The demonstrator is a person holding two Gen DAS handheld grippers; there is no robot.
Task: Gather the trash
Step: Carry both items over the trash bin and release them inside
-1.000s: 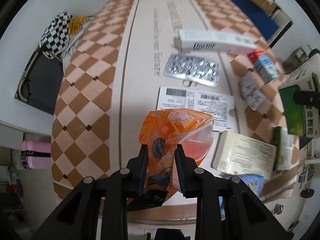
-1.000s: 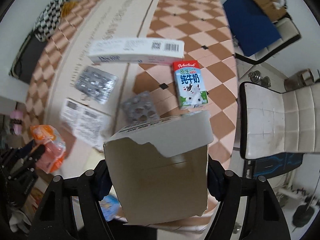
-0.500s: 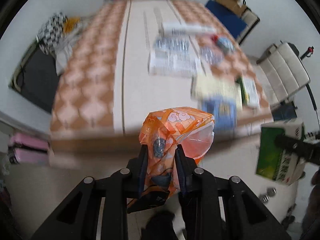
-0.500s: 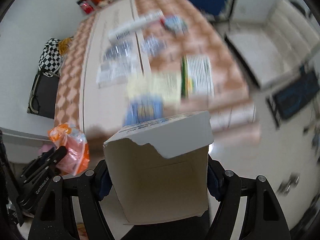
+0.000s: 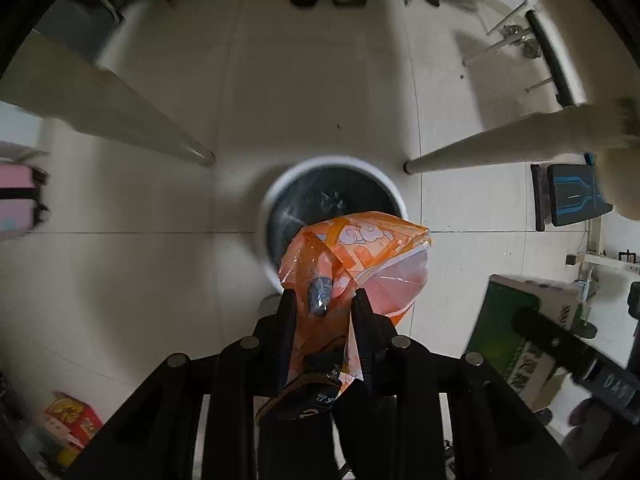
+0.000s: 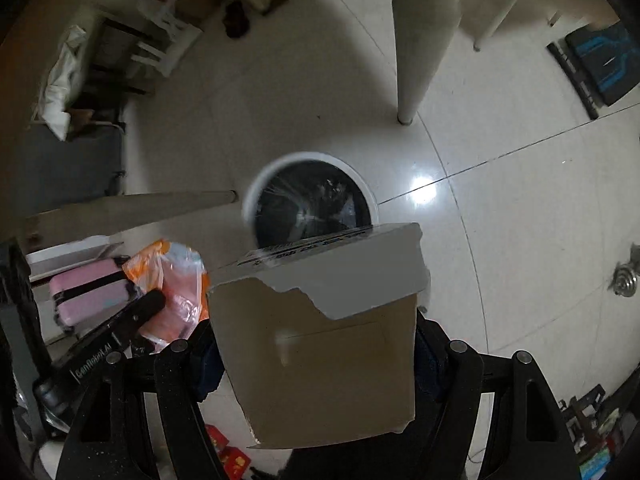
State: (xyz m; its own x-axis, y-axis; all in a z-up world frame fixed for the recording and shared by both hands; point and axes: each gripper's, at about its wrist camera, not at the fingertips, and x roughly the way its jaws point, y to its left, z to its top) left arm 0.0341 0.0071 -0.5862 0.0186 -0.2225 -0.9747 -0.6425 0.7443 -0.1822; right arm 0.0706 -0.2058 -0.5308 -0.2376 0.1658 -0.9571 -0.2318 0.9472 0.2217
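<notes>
Both grippers hang over a tiled floor [image 5: 320,100], looking down at a round white-rimmed trash bin [image 5: 334,204] lined with a dark bag. The left gripper [image 5: 325,312] has its fingers clamped on an orange printed plastic bag [image 5: 360,256], which hangs over the near rim of the bin. The right gripper [image 6: 316,344] has its fingers pressed against the two sides of a torn cardboard box [image 6: 324,360], whose ragged grey upper edge overlaps the near rim of the bin in the right wrist view; the box's green printed face [image 5: 508,332] shows at the right of the left wrist view.

Two pale table legs [image 5: 120,116] stand on the floor to either side of the bin, one close by its left rim and the other [image 5: 500,140] further off to its right, and the bin sits in the gap between them. A pink suitcase [image 6: 88,292] stands by the left leg, and a red and yellow carton [image 5: 74,420] lies on the floor at the near left. A black and blue mat [image 6: 600,64] lies on the floor to the far right. Chairs and boxes crowd the far edge of the floor. The tiles right of the bin lie bare and glossy.
</notes>
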